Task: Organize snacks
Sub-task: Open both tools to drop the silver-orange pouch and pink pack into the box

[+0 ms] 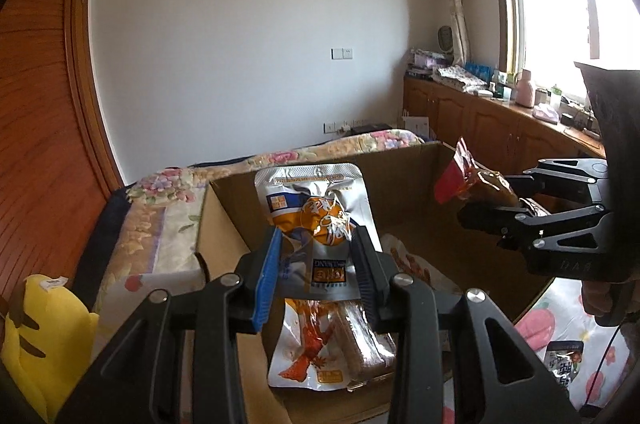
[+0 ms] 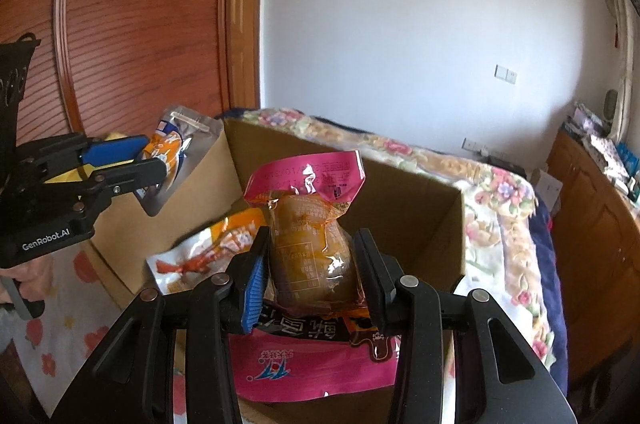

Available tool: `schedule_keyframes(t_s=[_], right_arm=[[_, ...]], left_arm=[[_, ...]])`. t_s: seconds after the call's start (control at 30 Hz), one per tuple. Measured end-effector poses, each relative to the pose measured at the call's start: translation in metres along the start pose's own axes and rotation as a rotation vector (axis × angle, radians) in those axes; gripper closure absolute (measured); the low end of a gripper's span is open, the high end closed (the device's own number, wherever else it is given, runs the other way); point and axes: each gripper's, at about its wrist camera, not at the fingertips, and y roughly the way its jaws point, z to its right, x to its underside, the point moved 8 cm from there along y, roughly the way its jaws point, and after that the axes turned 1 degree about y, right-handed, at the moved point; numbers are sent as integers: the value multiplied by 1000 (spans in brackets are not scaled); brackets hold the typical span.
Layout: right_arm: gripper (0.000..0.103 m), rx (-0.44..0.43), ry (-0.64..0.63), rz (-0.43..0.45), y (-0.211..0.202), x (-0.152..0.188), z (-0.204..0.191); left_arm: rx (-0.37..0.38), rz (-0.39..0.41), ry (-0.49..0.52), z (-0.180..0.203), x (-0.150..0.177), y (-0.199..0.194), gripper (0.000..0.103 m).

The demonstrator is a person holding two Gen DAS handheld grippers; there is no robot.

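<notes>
left gripper (image 1: 316, 244) clamps a silver-and-orange snack pouch (image 1: 316, 208) above the open cardboard box (image 1: 400, 164) | right gripper (image 2: 308, 260) grips a pink-topped brown snack pack (image 2: 310, 224) over the same box – more packets (image 2: 208, 256) lie inside | box sits on a floral bedspread (image 2: 500, 192)

— Where does my left camera sit?
— Behind my left fingers (image 1: 276, 264), tilted down, close over the box (image 1: 400, 164); my right gripper (image 1: 486, 214) shows at its right edge.
— And my right one?
— Likewise over the box (image 2: 432, 192), with my left gripper (image 2: 154, 170) at its left. Both share the box and bed (image 1: 160, 184).
</notes>
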Motion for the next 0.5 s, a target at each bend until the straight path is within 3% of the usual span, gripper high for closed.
schedule_keyframes(t_s=[0.27, 0.33, 0.5], right_arm=[[61, -5, -5, -53, 19, 15, -5], [60, -8, -4, -60, 22, 17, -4], [55, -13, -9, -80, 23, 21, -7]], left_arm=[[11, -41, -1, 5, 13, 11, 67], [14, -51, -2, 5, 15, 13, 61], [13, -68, -8, 7, 22, 12, 59]])
